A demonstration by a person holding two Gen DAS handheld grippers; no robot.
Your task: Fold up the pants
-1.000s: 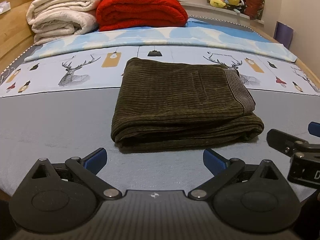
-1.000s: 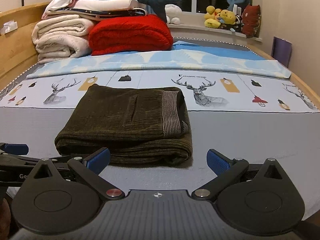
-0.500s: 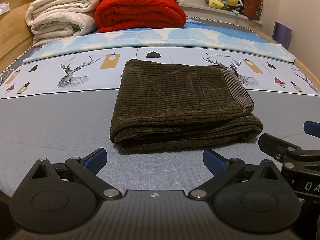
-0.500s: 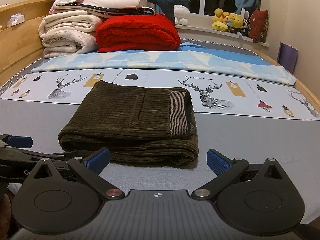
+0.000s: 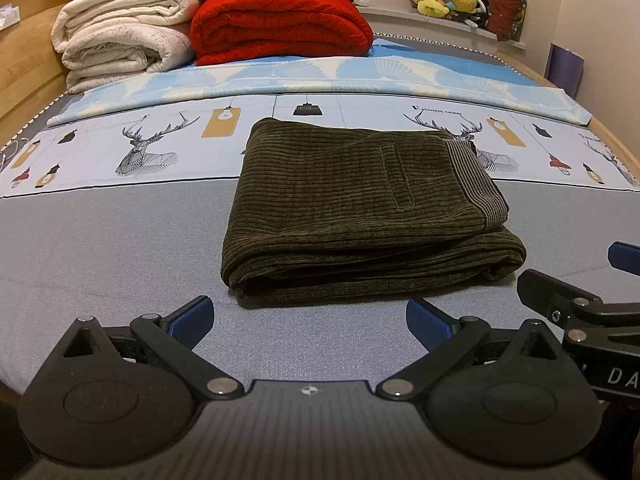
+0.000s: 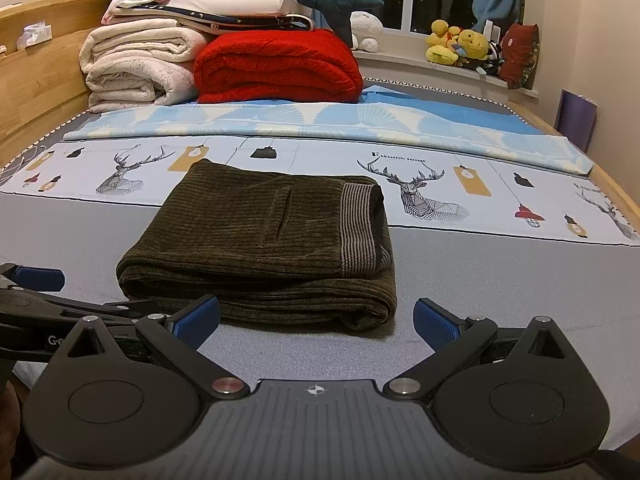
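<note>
Dark olive corduroy pants (image 5: 360, 208) lie folded in a neat rectangle on the grey bed sheet, with the striped waistband on the right; they also show in the right wrist view (image 6: 264, 244). My left gripper (image 5: 310, 318) is open and empty, just in front of the pants' near edge. My right gripper (image 6: 316, 320) is open and empty, also just short of the near edge. The right gripper shows at the right edge of the left wrist view (image 5: 580, 304). The left gripper shows at the left edge of the right wrist view (image 6: 36, 292).
A red blanket (image 5: 280, 24) and cream blankets (image 5: 120, 40) are stacked at the head of the bed. A blue patterned sheet (image 5: 320, 80) and a deer-print cloth (image 5: 140, 152) lie behind the pants. A wooden bed frame (image 5: 24, 60) runs along the left. Plush toys (image 6: 460, 44) sit on the windowsill.
Both grippers have drawn back a little and tilted slightly upward, both open. The pants have not moved.
</note>
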